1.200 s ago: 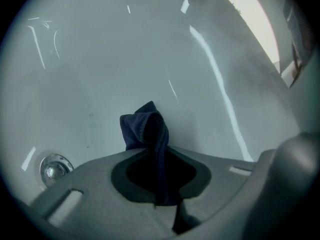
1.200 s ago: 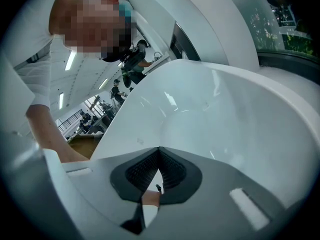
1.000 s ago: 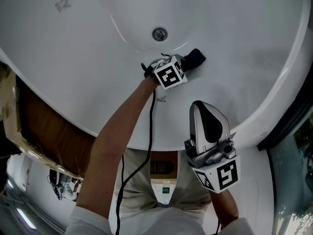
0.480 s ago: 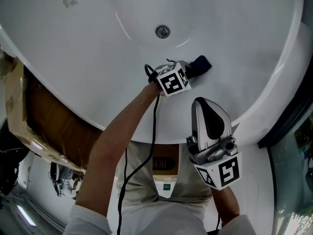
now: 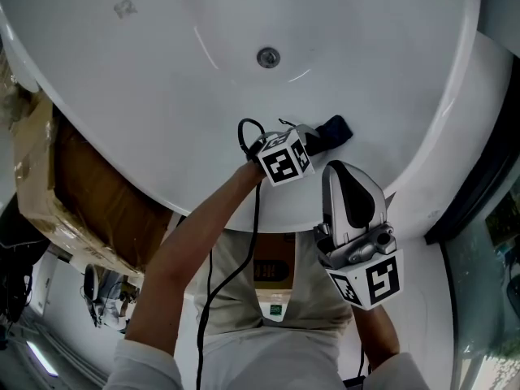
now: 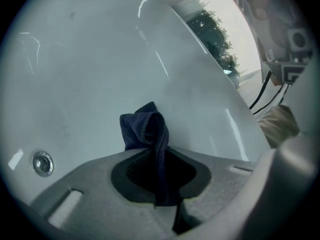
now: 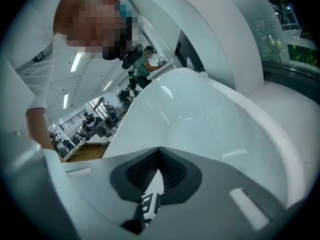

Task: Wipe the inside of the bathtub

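Left gripper (image 5: 315,142) is holding a dark cloth (image 5: 335,128) against the tub's (image 5: 162,71) inner wall, below the drain (image 5: 268,56). Right gripper (image 5: 344,171) is hovering over the near rim.

Cloth (image 5: 335,128) in bathtub (image 5: 162,80), at left gripper (image 5: 318,139) tip, drain (image 5: 267,56) beyond; right gripper (image 5: 348,175) over near rim.

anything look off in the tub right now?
One thing: a small grey mark on the bathtub wall, upper left in the head view, well away from the drain; scuff or sticker, can't tell. Otherwise normal: left claw clamps the dark cloth, right claw shut and empty.
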Motion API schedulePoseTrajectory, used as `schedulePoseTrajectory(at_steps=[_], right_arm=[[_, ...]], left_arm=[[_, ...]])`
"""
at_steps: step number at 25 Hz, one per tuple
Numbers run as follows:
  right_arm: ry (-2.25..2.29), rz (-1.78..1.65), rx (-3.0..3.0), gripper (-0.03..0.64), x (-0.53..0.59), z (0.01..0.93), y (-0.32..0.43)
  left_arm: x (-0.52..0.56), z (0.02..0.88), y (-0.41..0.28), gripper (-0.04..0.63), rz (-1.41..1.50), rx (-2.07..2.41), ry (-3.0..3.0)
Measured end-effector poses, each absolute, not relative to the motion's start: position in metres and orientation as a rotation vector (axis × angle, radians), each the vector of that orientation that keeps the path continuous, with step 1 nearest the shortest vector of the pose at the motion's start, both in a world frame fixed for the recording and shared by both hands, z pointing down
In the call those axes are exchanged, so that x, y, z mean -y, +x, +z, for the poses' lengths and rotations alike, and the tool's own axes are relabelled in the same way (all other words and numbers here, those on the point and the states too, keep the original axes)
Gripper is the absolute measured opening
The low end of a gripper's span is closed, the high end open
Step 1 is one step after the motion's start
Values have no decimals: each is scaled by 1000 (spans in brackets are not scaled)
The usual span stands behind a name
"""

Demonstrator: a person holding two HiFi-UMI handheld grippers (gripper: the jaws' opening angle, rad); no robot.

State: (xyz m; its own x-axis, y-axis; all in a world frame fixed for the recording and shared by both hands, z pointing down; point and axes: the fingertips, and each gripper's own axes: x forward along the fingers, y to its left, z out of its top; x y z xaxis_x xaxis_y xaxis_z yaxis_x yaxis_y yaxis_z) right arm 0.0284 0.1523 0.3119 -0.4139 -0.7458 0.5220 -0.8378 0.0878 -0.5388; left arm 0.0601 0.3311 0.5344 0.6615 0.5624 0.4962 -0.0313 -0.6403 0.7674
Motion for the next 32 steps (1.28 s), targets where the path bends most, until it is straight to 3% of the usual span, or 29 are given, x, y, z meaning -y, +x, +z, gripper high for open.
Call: schedulePoseTrajectory(at_steps=[32], right_arm=[[1614,1031,2344,2,-102,199,66]], left_arm=[[-374,374,68,51,860,-435,1941]])
